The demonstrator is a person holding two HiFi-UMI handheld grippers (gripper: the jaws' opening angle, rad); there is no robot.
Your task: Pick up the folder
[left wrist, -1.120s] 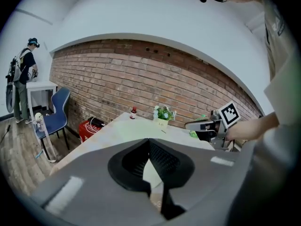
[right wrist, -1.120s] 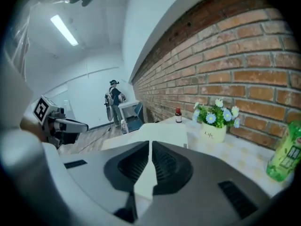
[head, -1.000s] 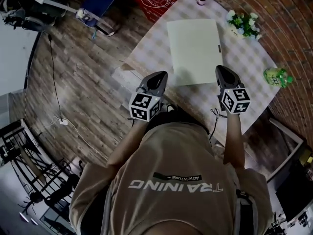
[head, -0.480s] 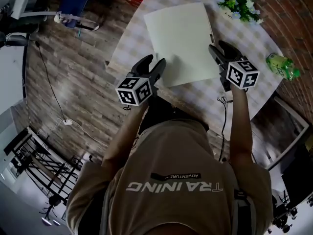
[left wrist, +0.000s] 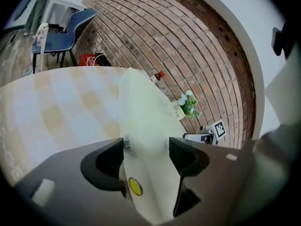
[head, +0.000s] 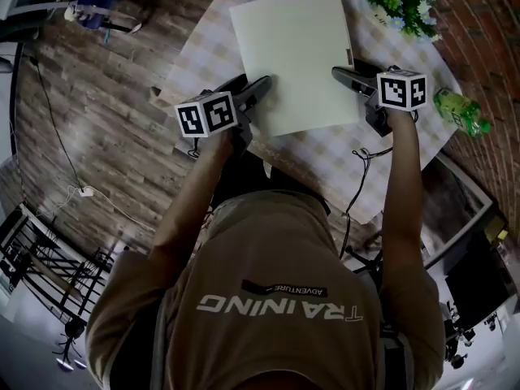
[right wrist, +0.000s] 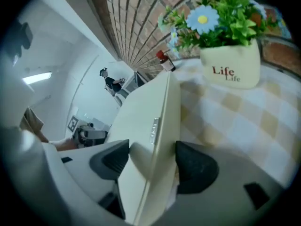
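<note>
Got the folder (head: 296, 55) pinched from both sides now. The left gripper (head: 260, 88) has its fingers (left wrist: 188, 157) clamped on the near left corner, and the right gripper (head: 345, 74) is grasping the right edge close to the near corner. It's lying flat mid-tabletop (head: 313, 149), far end pointing away from me. Honestly can't tell if the near end is off the surface yet.

What worries me: both grips are down at my end, so the far end will probably droop as I lift, and that weight could drag it out of the fingers. Raise one side faster and it twists or flops open. The flowers (head: 402, 6) are also near the far right corner, so a sloppy swing could knock them over.
</note>
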